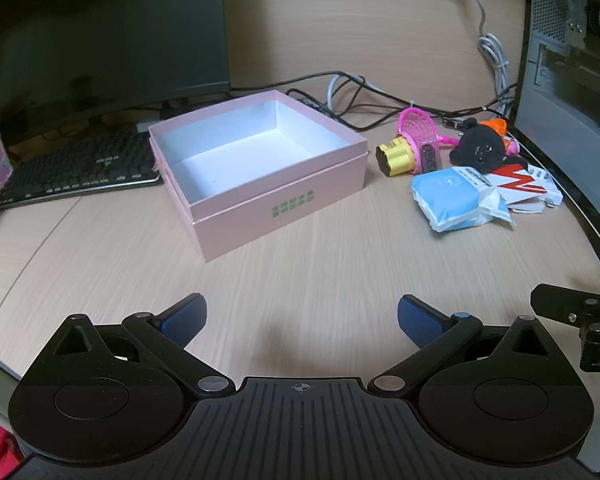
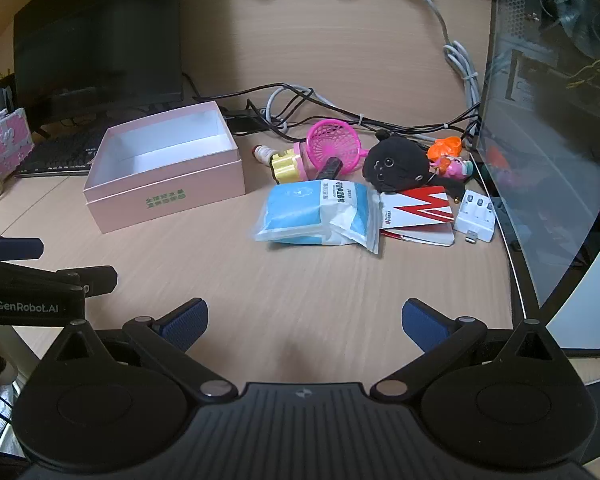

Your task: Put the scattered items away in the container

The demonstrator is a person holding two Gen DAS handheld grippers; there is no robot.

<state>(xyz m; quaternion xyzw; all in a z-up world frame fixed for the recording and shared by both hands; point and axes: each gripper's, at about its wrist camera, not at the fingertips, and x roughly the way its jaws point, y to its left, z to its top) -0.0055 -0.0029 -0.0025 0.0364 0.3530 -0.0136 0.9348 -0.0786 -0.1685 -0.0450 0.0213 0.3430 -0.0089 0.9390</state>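
Observation:
An open pink box (image 1: 276, 204) (image 2: 168, 196) with a white, empty inside stands on the wooden desk. To its right lies a pile: a blue and white packet (image 1: 456, 200) (image 2: 316, 212), a red and white card pack (image 1: 520, 186) (image 2: 420, 210), a black plush toy (image 1: 480, 148) (image 2: 396, 164), a pink net scoop (image 1: 416, 124) (image 2: 334, 146), a yellow toy (image 1: 396, 156) (image 2: 286, 166) and a white charger (image 2: 476, 216). My left gripper (image 1: 302, 322) hovers open over bare desk in front of the box. My right gripper (image 2: 304, 320) is open too, short of the packet.
A monitor (image 1: 100, 32) and a keyboard (image 1: 80, 168) stand behind and left of the box. Cables (image 2: 300, 104) run along the back of the desk. A glass-sided computer case (image 2: 552, 120) walls off the right side. A pink card (image 2: 10, 148) leans at far left.

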